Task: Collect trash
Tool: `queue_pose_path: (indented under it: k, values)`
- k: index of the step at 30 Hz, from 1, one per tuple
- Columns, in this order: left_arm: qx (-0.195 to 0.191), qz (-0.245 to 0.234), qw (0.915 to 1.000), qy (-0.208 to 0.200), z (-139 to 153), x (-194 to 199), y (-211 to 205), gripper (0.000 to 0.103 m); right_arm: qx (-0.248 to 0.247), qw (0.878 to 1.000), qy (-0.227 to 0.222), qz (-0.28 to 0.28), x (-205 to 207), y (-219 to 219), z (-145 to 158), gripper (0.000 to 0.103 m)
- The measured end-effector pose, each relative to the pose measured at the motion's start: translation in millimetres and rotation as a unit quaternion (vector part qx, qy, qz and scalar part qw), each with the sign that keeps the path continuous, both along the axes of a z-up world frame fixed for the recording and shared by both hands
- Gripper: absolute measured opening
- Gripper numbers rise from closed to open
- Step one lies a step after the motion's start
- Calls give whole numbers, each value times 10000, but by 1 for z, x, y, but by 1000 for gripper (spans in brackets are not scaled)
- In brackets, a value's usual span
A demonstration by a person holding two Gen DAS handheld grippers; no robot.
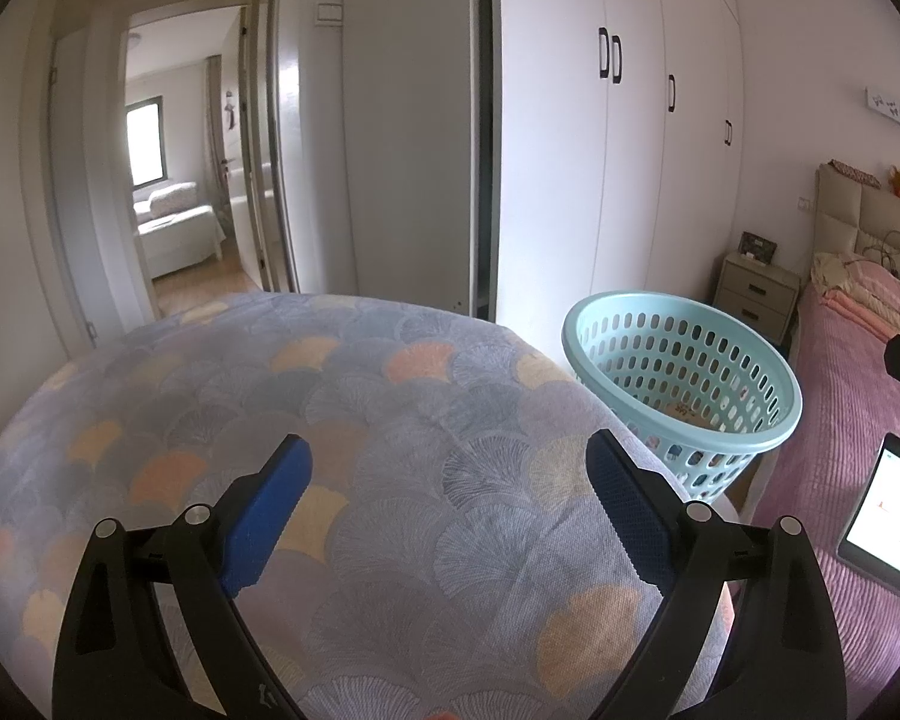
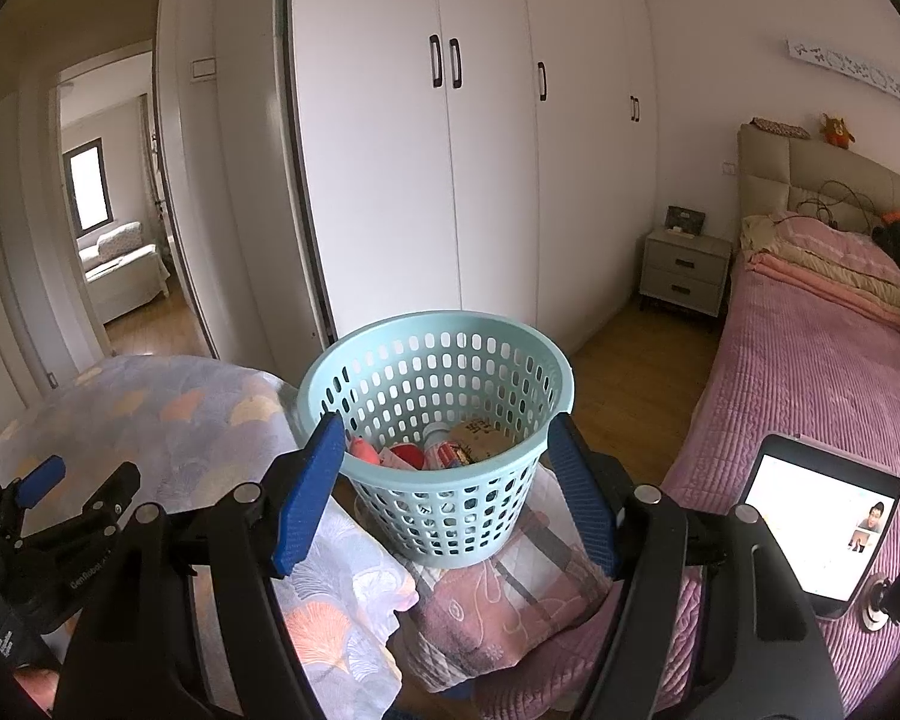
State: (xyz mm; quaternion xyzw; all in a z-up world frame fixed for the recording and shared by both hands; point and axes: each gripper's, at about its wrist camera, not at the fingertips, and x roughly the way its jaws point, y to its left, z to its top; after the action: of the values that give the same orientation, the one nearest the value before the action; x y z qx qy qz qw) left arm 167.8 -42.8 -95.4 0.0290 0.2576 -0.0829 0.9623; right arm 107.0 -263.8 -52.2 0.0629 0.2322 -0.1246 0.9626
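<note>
A light blue plastic basket (image 2: 450, 516) stands on a folded pink cloth (image 2: 510, 600). It holds trash: red scraps (image 2: 403, 455), a small bottle (image 2: 435, 437) and a brown wrapper (image 2: 480, 433). My right gripper (image 2: 444, 426) is open, its blue pads (image 2: 306, 492) flanking the basket's near side without pressing on it. My left gripper (image 1: 447, 444) is open and empty above a grey quilt with a fan pattern (image 1: 390, 396). From the left wrist the basket (image 1: 690, 372) is to the right. The left gripper (image 2: 84, 483) also shows low on the left of the right wrist view.
A pink bed (image 2: 810, 372) runs along the right, with a lit tablet (image 2: 822, 516) on it. White wardrobe doors (image 2: 480, 180) and a nightstand (image 2: 684, 270) stand behind the basket. Wooden floor (image 2: 630, 360) lies between them. An open doorway (image 1: 180, 180) leads to another room at the left.
</note>
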Motion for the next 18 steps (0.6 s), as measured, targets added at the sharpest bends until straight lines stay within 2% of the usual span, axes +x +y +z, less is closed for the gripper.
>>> queue_pose_path:
  k: [18]
  values:
    - [-6,16,10000,10,0,0,0,90,24,10000,36,4,0,0,-1,66]
